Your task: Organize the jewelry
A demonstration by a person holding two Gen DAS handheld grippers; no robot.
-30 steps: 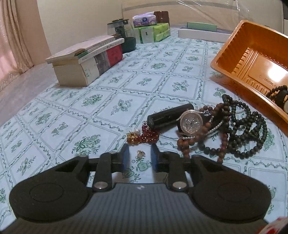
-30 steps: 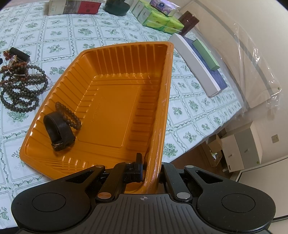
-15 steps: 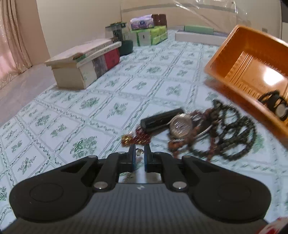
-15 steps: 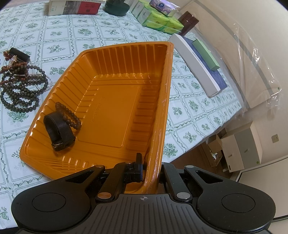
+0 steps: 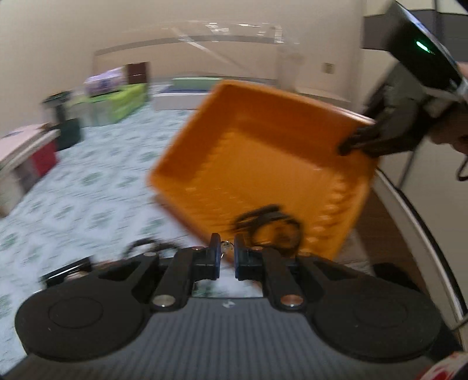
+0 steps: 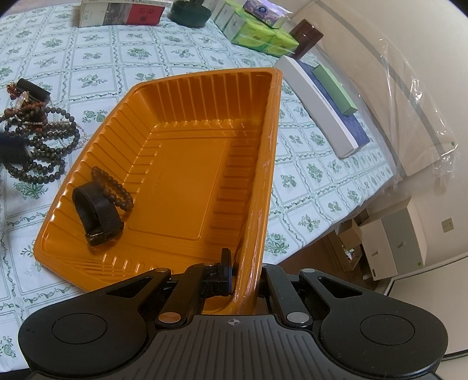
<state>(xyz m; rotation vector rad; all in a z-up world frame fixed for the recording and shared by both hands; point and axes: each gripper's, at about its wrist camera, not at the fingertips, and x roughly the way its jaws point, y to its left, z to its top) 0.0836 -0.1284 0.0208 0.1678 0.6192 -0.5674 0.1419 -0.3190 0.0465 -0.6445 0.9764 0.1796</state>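
Observation:
In the left wrist view, my left gripper (image 5: 225, 248) is shut on a small shiny trinket (image 5: 225, 245) pinched at its fingertips and held in the air before the orange tray (image 5: 263, 163). The picture is blurred by motion. My right gripper (image 6: 242, 280) is shut on the near rim of the orange tray (image 6: 187, 163), tilting it up; it also shows as the right gripper (image 5: 351, 143) at the tray's far corner. Inside the tray lie a black strap (image 6: 96, 210) and a brown bead bracelet (image 6: 114, 187). A pile of bead strings (image 6: 38, 140) lies on the tablecloth left of the tray.
Books (image 6: 122, 11), a dark pot (image 6: 190, 14), green boxes (image 6: 257, 35) and a brown jar (image 6: 307, 38) line the table's far side. A flat white box (image 6: 316, 102) lies right of the tray. The table's edge drops to cartons (image 6: 392, 239) on the floor.
My left gripper closed on the small trinket, lifted it off the cloth and swung right toward the tray. The right gripper and the tray kept still.

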